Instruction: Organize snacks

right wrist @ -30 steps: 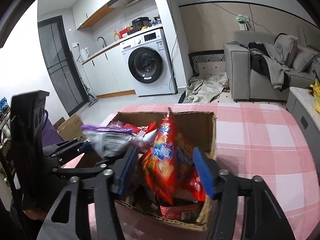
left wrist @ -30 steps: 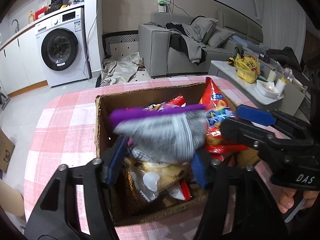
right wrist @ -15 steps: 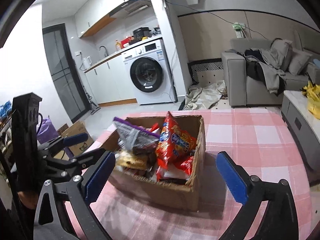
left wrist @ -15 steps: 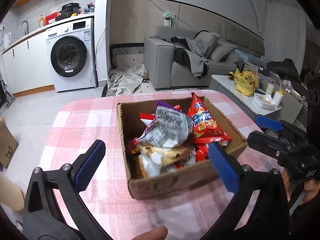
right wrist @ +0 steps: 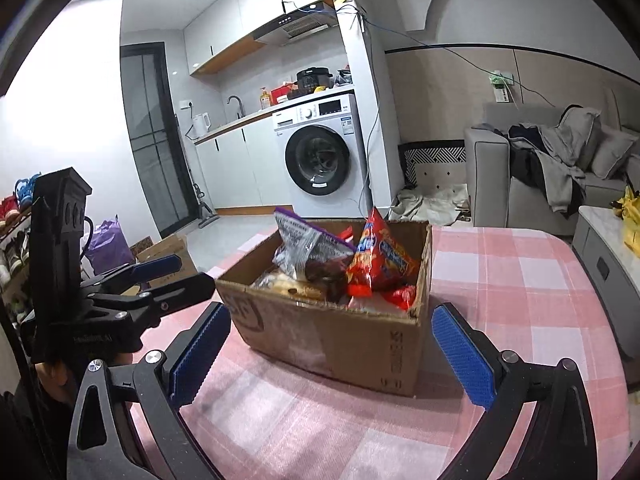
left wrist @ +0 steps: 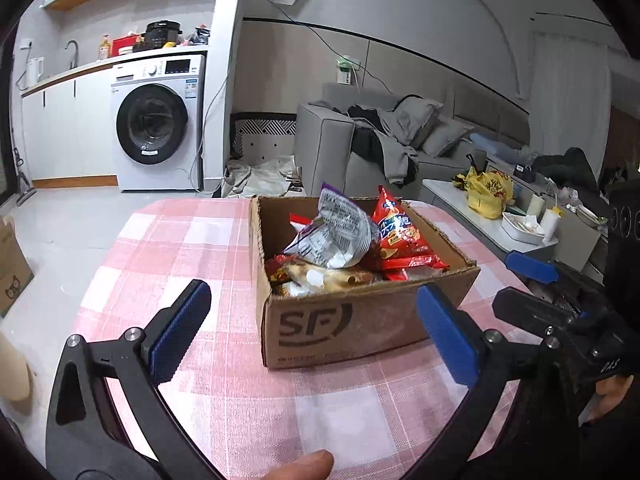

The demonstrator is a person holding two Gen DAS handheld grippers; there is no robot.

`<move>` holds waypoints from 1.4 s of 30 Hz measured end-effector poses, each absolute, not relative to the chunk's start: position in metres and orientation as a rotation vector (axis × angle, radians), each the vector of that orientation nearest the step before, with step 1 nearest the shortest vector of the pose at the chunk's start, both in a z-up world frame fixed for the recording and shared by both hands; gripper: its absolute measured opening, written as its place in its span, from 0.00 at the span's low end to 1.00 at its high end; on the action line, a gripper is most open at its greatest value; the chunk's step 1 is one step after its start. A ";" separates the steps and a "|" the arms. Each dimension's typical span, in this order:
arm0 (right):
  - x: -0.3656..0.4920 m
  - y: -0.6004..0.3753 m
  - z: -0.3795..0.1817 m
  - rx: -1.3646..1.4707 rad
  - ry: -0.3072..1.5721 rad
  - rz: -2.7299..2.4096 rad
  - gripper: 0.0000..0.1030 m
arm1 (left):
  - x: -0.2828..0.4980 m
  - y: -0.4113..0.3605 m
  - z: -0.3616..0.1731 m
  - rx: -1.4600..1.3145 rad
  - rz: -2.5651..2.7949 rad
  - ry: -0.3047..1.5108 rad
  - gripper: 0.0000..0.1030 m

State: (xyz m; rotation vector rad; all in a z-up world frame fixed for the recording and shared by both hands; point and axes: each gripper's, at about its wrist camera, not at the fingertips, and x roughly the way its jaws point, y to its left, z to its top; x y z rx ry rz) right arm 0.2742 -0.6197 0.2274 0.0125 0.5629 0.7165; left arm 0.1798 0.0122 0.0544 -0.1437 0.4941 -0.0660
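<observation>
A brown cardboard box [left wrist: 352,326] [right wrist: 360,344] marked SF stands on the pink checked tablecloth [left wrist: 180,248] [right wrist: 520,280]. Several snack packets fill it: a silver bag with a purple top [left wrist: 336,228] [right wrist: 304,244], a red chip bag [left wrist: 400,232] [right wrist: 380,260], and a biscuit pack [left wrist: 324,276] lower down. My left gripper [left wrist: 314,330] stands open, short of the box's near wall, nothing between its blue pads. My right gripper [right wrist: 330,350] is open too, empty, in front of the box's corner. Each gripper shows at the edge of the other's view.
The table's edge drops to a grey floor with a cardboard box [left wrist: 12,268] at left. A washing machine [left wrist: 156,132], a grey sofa [left wrist: 360,152] and a low white table [left wrist: 500,216] with a yellow bag stand beyond. A fingertip [left wrist: 308,464] shows at the bottom.
Both grippers opened wide, letting go of the silver bag and the red chip bag, which now rest in the box. Both then drew back from the box toward me.
</observation>
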 end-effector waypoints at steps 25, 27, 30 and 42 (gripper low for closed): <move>0.259 -0.625 0.192 -0.036 0.459 0.684 1.00 | 0.161 0.010 0.013 -0.087 -0.001 0.405 0.99; 0.258 -0.625 0.192 -0.037 0.454 0.683 1.00 | 0.161 0.011 0.012 -0.093 0.001 0.404 0.99; 0.257 -0.627 0.193 -0.036 0.440 0.672 1.00 | 0.163 0.012 0.011 -0.096 0.005 0.411 0.99; 0.254 -0.627 0.194 -0.047 0.429 0.645 1.00 | 0.166 0.011 0.009 -0.094 -0.003 0.407 0.99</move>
